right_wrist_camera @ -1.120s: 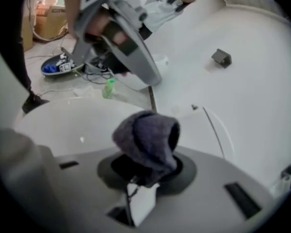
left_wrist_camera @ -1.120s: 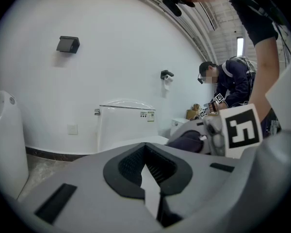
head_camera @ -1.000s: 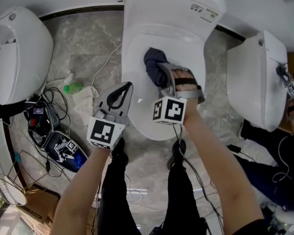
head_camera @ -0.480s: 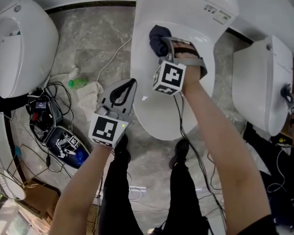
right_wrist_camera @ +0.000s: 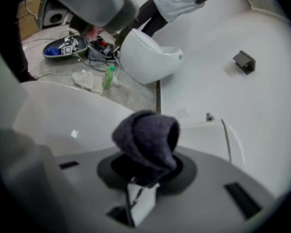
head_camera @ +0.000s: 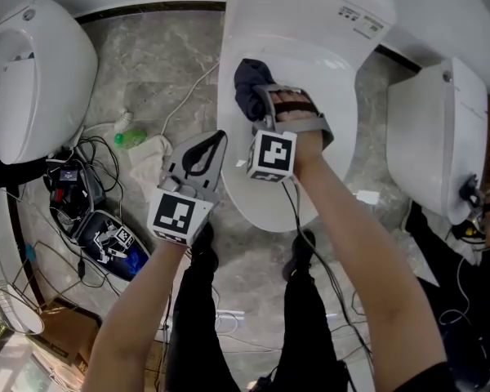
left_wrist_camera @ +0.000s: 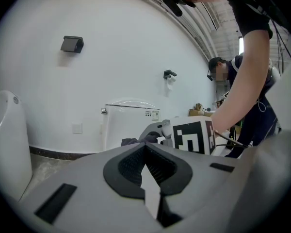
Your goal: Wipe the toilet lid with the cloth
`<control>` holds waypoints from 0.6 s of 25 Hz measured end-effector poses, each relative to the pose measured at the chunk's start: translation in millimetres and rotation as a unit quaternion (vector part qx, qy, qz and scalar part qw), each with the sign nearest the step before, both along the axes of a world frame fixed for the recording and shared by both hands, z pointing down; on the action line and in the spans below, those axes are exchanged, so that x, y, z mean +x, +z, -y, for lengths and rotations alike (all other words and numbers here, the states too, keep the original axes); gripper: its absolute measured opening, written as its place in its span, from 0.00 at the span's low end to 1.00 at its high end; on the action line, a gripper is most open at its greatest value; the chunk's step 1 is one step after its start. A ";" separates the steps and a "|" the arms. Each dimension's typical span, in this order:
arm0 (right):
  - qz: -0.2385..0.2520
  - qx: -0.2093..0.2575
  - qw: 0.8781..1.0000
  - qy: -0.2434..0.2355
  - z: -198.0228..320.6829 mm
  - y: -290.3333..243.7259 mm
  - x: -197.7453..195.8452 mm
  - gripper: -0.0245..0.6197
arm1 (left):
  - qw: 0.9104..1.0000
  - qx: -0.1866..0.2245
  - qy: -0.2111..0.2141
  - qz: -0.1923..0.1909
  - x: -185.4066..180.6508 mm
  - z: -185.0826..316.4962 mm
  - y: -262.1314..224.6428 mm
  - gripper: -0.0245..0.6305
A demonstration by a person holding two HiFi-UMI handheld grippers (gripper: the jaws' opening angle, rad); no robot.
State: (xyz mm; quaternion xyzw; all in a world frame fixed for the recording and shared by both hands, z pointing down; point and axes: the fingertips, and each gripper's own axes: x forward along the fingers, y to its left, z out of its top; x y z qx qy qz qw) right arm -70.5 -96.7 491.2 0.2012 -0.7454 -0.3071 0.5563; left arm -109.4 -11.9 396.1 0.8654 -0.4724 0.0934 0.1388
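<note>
Lid [head_camera: 331, 88] under right gripper [head_camera: 266, 106] with cloth [head_camera: 247, 82]

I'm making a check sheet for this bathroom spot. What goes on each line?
Surface: white toilet lid, closed.
Job's things: dark cloth, bunched on the lid's rear half.
Clutter: green bottle and pale rag on the floor; blue-black device nearby.
Grippers: right gripper shut on the cloth; left gripper shut, empty, beside the lid's left edge.
Cables: black tangle on the floor at left; white cable beside the toilet.
Surroundings: marble floor; a white fixture on each side.
</note>
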 end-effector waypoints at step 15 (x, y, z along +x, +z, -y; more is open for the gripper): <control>0.021 -0.027 0.999 -0.022 -95.8 9.1 -3.2 0.19 | 1.000 0.011 0.008 0.004 10.8 -8.8 -2.6 0.05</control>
